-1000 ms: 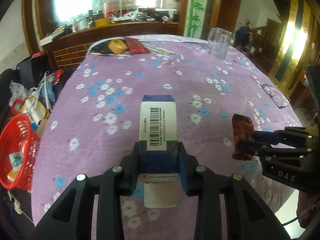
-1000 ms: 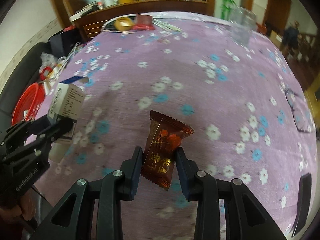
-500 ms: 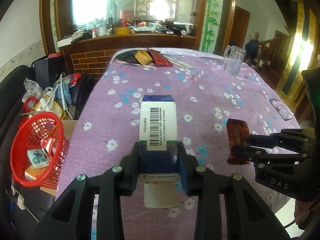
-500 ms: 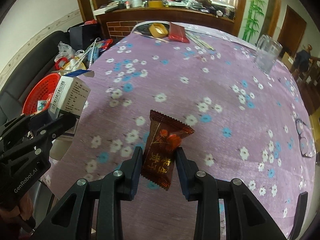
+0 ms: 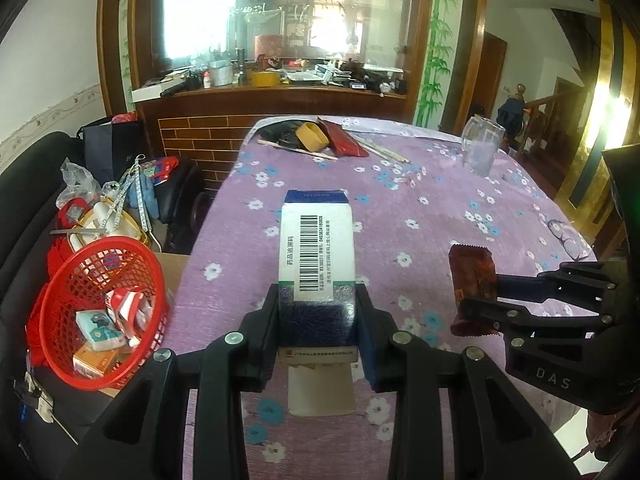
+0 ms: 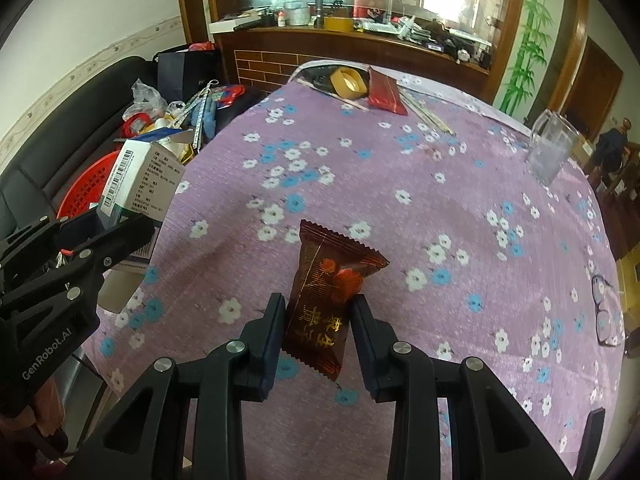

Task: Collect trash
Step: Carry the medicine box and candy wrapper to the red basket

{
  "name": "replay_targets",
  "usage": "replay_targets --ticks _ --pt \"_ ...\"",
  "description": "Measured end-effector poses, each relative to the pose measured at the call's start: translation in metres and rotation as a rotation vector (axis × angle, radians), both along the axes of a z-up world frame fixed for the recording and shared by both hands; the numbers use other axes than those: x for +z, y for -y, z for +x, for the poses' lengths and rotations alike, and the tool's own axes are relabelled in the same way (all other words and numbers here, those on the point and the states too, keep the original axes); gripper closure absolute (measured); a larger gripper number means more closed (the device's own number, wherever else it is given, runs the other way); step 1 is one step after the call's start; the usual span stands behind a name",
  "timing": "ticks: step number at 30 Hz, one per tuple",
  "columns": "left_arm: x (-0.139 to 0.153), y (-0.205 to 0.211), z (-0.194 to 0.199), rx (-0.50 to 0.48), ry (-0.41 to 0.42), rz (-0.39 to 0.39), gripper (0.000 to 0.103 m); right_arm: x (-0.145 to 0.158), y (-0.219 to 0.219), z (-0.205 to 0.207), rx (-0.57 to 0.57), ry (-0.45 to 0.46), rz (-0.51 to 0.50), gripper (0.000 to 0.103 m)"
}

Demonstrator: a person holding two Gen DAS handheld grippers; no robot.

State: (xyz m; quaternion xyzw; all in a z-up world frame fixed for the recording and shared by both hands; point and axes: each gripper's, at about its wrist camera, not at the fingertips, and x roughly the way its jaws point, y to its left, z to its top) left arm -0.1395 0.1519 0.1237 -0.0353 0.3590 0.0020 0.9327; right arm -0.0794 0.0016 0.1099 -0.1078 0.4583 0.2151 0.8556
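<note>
Nearer red basket (image 5: 100,312): barcoded medicine box (image 5: 317,256)

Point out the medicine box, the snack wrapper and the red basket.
medicine box (image 5: 316,252), left wrist view, barcode face.
snack wrapper (image 6: 328,292), right wrist view, printed front.
red basket (image 5: 60,280), left wrist view, mesh wall.

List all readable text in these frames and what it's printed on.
"DAS": on the body of the right tool.
"GenRobot.AI": on the body of the left tool.
"药品追溯码": beside the barcode on the medicine box; the digits and small print there are too small to read.
Gold characters on the brown snack wrapper: upside down, not legible.
Packs in the red basket: print too blurred.
</note>
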Motion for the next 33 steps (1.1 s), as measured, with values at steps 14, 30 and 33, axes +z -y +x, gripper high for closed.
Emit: replay_targets --ticks 14,30,33 --pt "0.003 -0.051 -0.013 0.098 0.001 0.003 0.07 0.003 -0.059 -0.001 0.101 -0.002 0.012 0.066" --pt "-0.002 -0.117 -0.037 0.248 -0.008 -0.007 0.07 0.004 -0.126 -0.009 0.225 -0.007 0.029 0.066" --pt "-0.005 -0.13 -0.041 0.276 -0.014 -0.008 0.07 0.005 -0.138 -0.01 0.245 -0.008 0.032 0.066"
